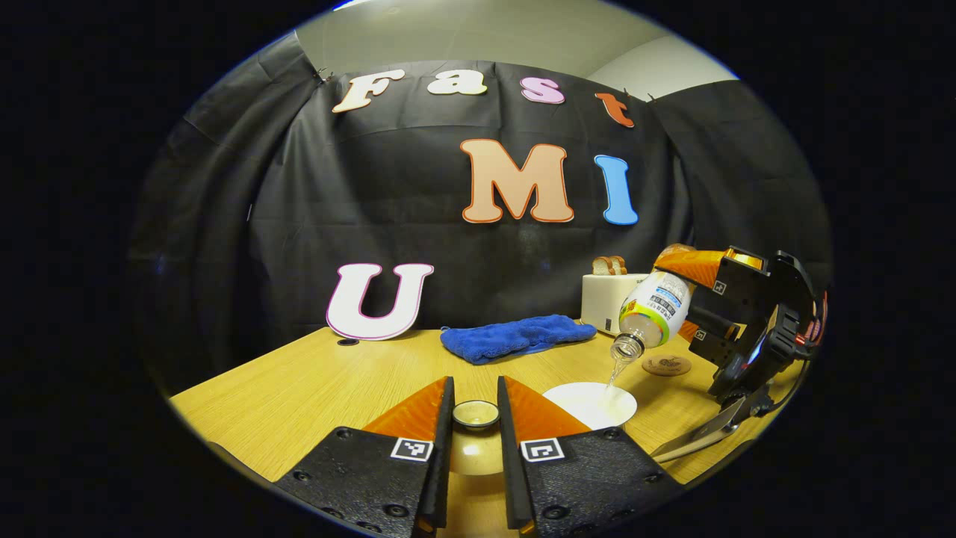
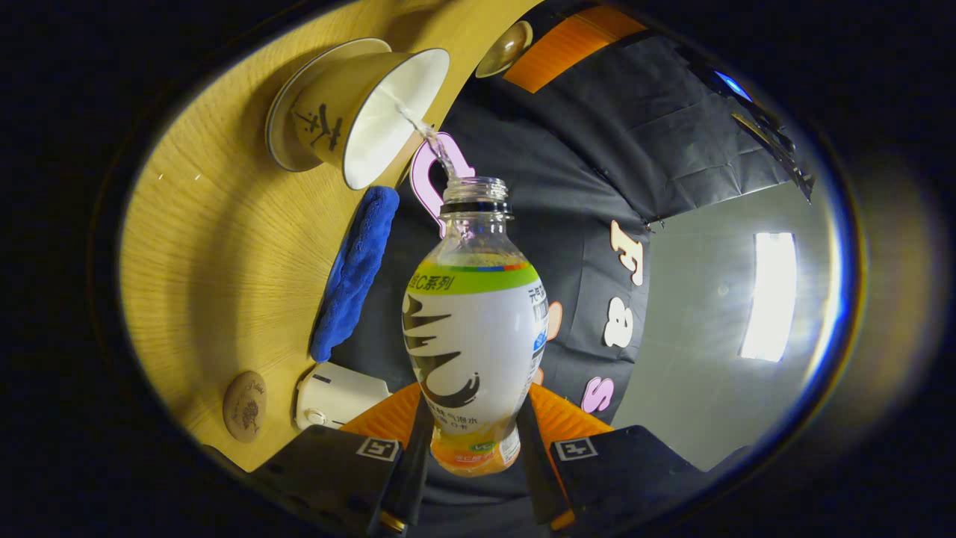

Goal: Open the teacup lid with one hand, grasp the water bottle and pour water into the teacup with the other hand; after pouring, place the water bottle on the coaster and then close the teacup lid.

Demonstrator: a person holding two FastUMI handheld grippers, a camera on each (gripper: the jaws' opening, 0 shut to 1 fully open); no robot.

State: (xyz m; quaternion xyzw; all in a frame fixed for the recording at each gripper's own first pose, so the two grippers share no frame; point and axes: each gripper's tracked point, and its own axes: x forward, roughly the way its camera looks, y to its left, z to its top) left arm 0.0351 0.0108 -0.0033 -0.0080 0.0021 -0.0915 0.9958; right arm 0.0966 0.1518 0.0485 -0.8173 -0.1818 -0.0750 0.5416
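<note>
My right gripper (image 2: 470,448) has its fingers clamped on the water bottle (image 2: 470,351), tipped mouth-down, a thin stream falling into the open teacup (image 2: 358,112) on the surface. My left gripper (image 1: 475,422) pinches the teacup lid (image 1: 476,413) aside. I should hold the tilt steady, mouth over the cup's centre.

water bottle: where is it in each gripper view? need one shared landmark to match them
Left gripper view: water bottle at right, tilted neck-down over the teacup, held by the other tongs.
Right gripper view: centre, the water bottle between the right tongs, neck pointing at the teacup.
Shared landmark: the blue cloth on the table.
</note>
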